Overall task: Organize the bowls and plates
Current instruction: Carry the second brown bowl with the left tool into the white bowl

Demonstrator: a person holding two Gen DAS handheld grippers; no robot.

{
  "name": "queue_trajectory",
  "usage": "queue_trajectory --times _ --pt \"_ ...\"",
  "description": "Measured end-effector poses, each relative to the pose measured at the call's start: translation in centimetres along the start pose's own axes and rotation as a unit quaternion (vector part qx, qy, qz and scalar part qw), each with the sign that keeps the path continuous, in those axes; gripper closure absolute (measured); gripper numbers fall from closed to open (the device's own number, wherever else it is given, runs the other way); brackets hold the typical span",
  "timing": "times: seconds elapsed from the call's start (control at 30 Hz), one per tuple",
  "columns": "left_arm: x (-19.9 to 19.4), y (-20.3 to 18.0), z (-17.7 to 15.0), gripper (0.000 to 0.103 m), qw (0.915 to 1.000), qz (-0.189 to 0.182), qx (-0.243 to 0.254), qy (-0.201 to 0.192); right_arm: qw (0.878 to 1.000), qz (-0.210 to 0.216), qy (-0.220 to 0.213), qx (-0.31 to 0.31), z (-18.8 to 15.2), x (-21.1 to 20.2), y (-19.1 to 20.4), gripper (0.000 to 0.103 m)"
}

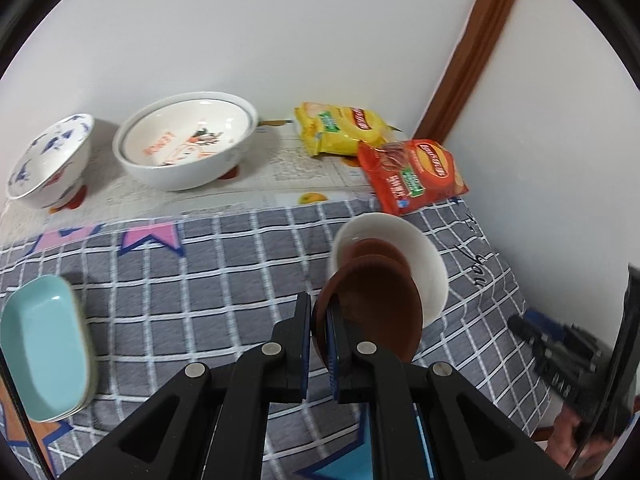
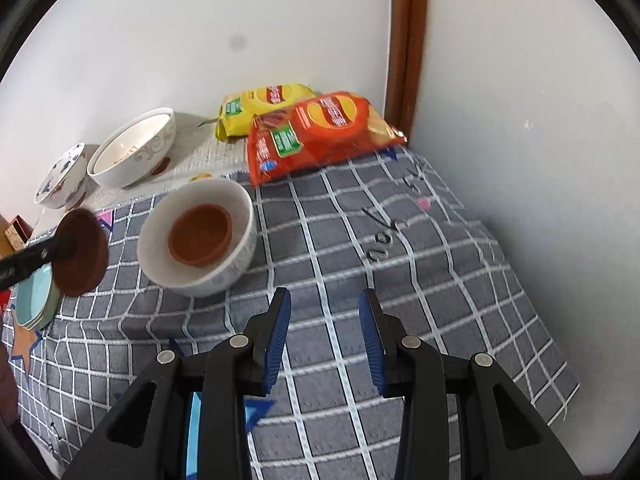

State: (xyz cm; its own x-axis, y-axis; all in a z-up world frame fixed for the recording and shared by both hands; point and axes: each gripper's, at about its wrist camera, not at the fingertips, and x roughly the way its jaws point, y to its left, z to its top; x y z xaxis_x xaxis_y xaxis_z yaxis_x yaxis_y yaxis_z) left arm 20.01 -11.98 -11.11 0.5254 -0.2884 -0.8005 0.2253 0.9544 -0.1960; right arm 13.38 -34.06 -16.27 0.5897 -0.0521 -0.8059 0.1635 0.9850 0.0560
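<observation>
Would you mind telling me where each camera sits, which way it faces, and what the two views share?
Left wrist: on the left gripper, facing the wall corner; its fingers clamp a brown dish by the white bowl.
Right wrist: on the open right gripper, over the checked cloth, facing the same corner.
Shared: bowl, dish, red chip bag.

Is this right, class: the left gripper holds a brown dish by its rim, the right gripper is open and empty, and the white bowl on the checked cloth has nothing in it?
One thing is wrong: the white bowl is not empty. The right wrist view shows a second brown dish inside it. The rest stands: the left gripper grips a brown dish by its rim, and the right gripper is open and empty.
</observation>
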Motion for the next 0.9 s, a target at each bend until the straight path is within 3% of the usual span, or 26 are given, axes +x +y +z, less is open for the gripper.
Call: queue_trajectory --times 0.37,0.9 --pt "4.1 -2.0 1.5 0.095 0.9997 -0.006 -0.008 0.020 1.000 0.016 0.008 0.017 -1.6 0.8 -0.9 0.068" --pt "8.4 -2.1 2.6 0.095 0.9983 -0.018 -0.032 0.046 0.999 0.023 0.021 0.028 -1.8 2.0 -0.2 0.067"
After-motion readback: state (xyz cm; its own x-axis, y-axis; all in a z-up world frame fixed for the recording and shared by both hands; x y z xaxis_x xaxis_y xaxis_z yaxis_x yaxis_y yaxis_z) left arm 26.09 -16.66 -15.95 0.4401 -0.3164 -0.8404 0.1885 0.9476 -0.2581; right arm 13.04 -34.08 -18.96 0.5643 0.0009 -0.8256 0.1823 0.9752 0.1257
